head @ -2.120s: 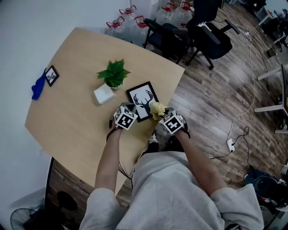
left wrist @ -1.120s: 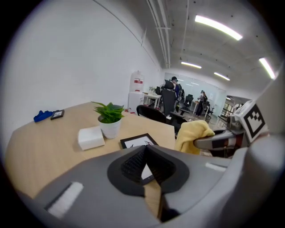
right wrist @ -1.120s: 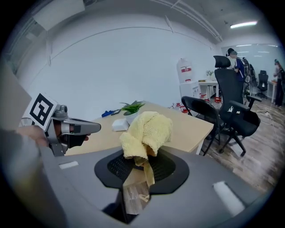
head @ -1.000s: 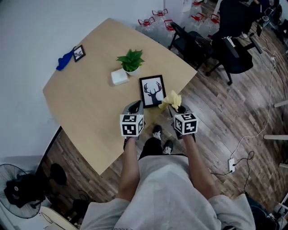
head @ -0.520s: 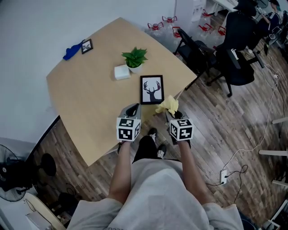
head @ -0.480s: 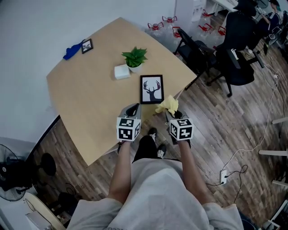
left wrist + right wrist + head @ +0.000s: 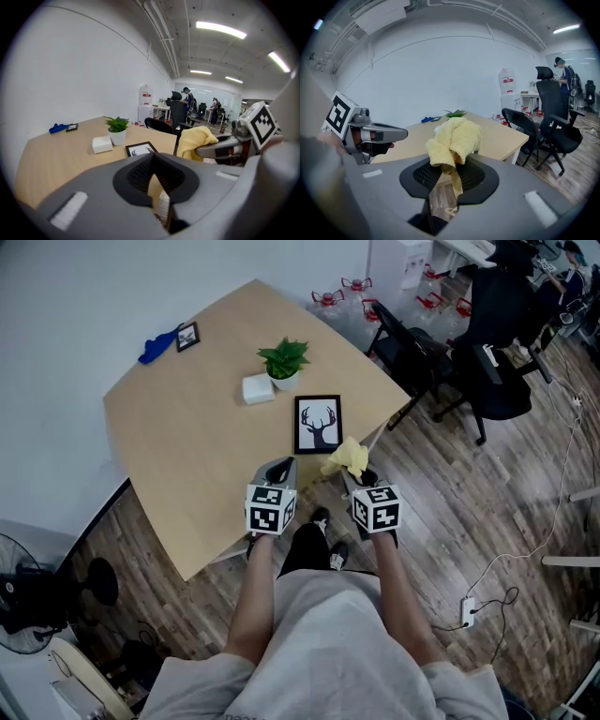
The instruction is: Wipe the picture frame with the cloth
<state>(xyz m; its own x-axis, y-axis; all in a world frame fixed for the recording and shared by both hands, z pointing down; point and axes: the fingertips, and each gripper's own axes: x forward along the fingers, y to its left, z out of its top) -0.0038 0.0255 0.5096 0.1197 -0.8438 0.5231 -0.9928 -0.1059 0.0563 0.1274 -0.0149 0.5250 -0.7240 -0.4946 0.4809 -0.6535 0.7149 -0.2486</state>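
- Far ahead and off to the left of the left gripper [image 7: 280,468]: a blue rag [image 7: 156,345] bunched against a small dark frame [image 7: 188,335], at the far corner of the wooden table [image 7: 187,456].
- Left gripper itself: over the table's near edge, jaws pressed together, nothing pinched between them.
- Ahead of the left gripper, past the middle of the table: a white box [image 7: 257,388], just beside a potted plant [image 7: 284,360] in a white pot.
- Just ahead, between the lines of the two grippers: the picture frame [image 7: 319,423], flat on the table, black border, deer-head print facing up, apart from both sets of jaws.
- Right gripper [image 7: 354,474]: near the table's edge, jaws clamped on the yellow cloth [image 7: 347,457], bunched up above the pads with a strip hanging down between them.
- Cloth by the picture frame's near right corner; touching or not, cannot tell.
- Ahead and to the right of the right gripper, on the wood floor: black office chairs [image 7: 487,320] and, further back, clear water bottles [image 7: 352,287].
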